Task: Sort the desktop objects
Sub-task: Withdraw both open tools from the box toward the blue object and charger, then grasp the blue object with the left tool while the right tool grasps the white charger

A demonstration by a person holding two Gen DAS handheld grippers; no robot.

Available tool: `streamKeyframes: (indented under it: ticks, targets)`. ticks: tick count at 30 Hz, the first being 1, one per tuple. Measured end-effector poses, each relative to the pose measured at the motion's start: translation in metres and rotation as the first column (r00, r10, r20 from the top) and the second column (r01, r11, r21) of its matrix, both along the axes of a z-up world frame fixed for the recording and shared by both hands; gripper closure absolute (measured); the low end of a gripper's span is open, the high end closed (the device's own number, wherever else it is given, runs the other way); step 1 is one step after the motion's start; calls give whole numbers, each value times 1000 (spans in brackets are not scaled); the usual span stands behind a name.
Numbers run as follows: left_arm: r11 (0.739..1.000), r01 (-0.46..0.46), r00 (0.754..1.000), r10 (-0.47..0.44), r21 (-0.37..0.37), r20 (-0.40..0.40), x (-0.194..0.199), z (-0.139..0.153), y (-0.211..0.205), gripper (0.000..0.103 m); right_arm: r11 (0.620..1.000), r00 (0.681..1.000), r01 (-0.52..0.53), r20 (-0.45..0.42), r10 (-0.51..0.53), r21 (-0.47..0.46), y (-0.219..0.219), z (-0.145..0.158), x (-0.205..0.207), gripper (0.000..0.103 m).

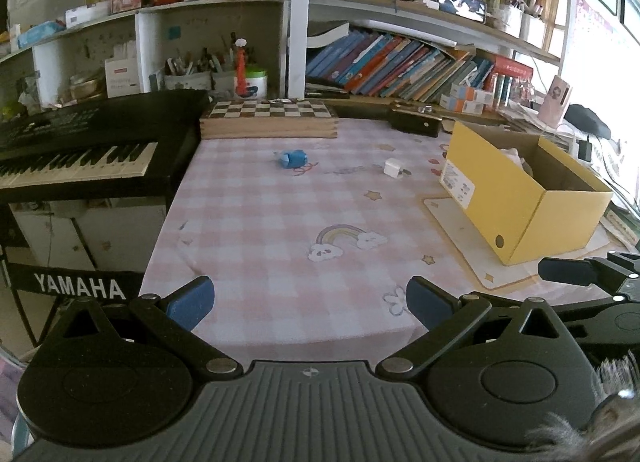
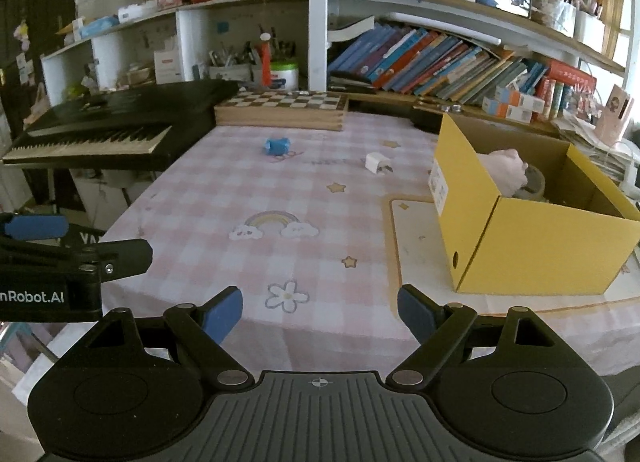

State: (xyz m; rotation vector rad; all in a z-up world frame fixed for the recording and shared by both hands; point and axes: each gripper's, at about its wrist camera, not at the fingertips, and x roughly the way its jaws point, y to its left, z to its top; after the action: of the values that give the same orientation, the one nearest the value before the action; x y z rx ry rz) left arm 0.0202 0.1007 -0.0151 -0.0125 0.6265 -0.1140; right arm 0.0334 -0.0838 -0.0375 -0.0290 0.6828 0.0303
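— Two small things lay on the pink checked tablecloth (image 1: 256,221), did they not?

— Yes. The blue object (image 1: 291,158) was far from the near edge, close to the wooden chessboard box (image 1: 269,117). The white charger plug (image 1: 393,168) lay to its right, well apart from it and nearer to the yellow box (image 1: 528,217).

— And what was inside that box?

— Something pale pink (image 2: 506,171) with a round greyish thing beside it; more could not be told.

— How did the grippers stand?

— The left gripper (image 1: 310,304) hung over the near edge of the table, its blue pads wide apart, nothing between them. The right gripper (image 2: 320,312) was the same: jaws spread, empty. Neither touched any object.

— And on the left side?

— The black keyboard (image 1: 80,149) stood just beside the table.
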Motion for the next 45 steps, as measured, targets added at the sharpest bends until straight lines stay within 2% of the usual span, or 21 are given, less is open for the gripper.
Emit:
streamKeyframes:
  ticks: [7, 13, 20, 35, 45]
  targets:
    - [1000, -7, 1000, 7, -1, -14, 28, -4, -3, 0, 1000, 1000, 1, -10, -1, 1, -5, -4, 24, 17]
    - [1000, -18, 1000, 18, -2, -25, 60, -7, -7, 0, 1000, 1000, -13, -22, 13, -2, -11, -5, 55, 22]
    - [999, -31, 999, 31, 8, -42, 102, -12, -14, 0, 1000, 999, -12, -36, 12, 5, -23, -8, 96, 23]
    - [997, -48, 999, 49, 67, -11, 197, -11, -30, 0, 999, 999, 30, -42, -29, 32, -48, -13, 190, 23]
    - [997, -63, 998, 64, 48, -15, 248, -16, -29, 3, 997, 996, 43, -81, -38, 62, -53, -19, 243, 23]
